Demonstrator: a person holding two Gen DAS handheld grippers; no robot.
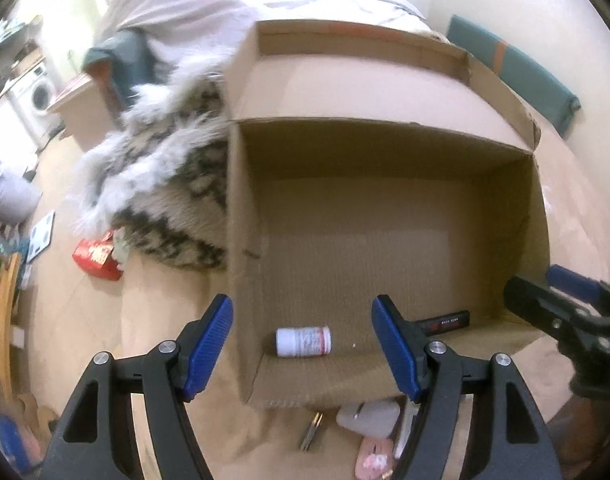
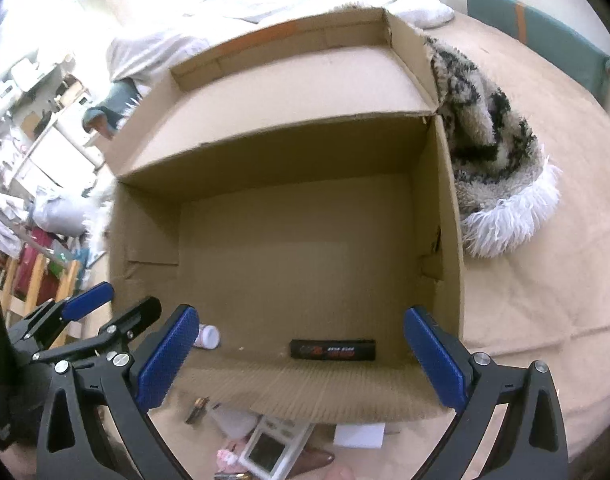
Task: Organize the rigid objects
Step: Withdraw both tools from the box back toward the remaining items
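Note:
An open cardboard box (image 1: 385,216) (image 2: 289,240) stands on the beige bed sheet. Inside it, by the near wall, a white pill bottle (image 1: 303,342) (image 2: 208,336) lies on its side, and a black bar with red print (image 1: 445,322) (image 2: 332,349) lies to its right. My left gripper (image 1: 301,308) hovers open over the box's near left corner, nothing between its blue pads. My right gripper (image 2: 301,316) hovers open over the near edge, also empty. Each gripper shows in the other's view: the right one (image 1: 565,304) at the right edge, the left one (image 2: 101,308) at the lower left.
Small items lie on the sheet in front of the box: a grey-white object (image 1: 369,416), a pink item (image 1: 375,456), a metal piece (image 1: 311,432), a device with a screen (image 2: 269,446), a white card (image 2: 359,436). A fluffy patterned blanket (image 2: 493,152) lies against the box. A red package (image 1: 99,258) lies on the floor.

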